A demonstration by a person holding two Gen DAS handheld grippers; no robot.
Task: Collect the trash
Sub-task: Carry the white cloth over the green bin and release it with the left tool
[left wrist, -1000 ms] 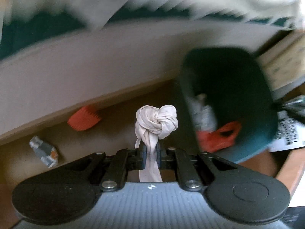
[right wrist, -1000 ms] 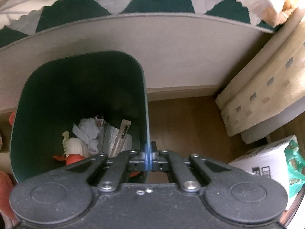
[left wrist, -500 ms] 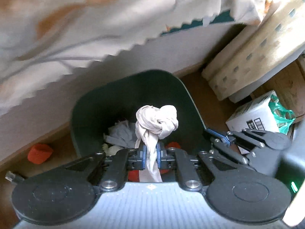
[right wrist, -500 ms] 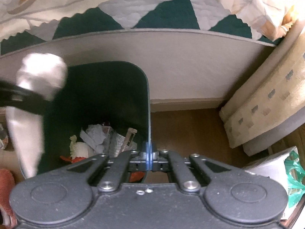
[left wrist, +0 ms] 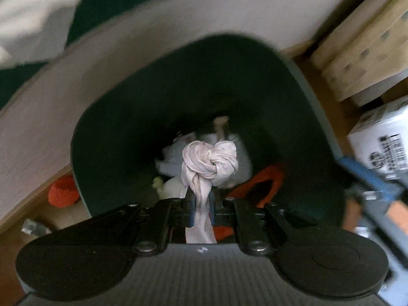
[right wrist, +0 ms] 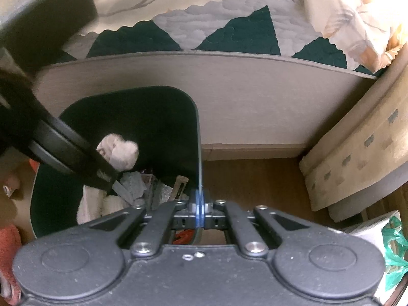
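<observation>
Dark green plastic is filling both views: the bin (left wrist: 122,117) is standing on the wooden floor (right wrist: 255,178) against the pale bed base (right wrist: 229,97), and the right gripper (right wrist: 199,206) is pinching its thin rim, jaws clenched on the edge, steadying it; the left gripper (left wrist: 201,201) is gripping the tail of a knotted pale cloth (left wrist: 209,163), and is holding the knot over the bin's mouth, above the paper and orange scraps (left wrist: 265,181) already lying at the bottom (the left view is blurred, so the exact height is hard to judge). To finish this well, the person probably wants the knot well inside the rim before letting go; the loose tail could snag on the fingers (left wrist: 190,204), so opening wide seems wise; an orange item (left wrist: 62,191) is waiting on the floor beside the bin.
</observation>
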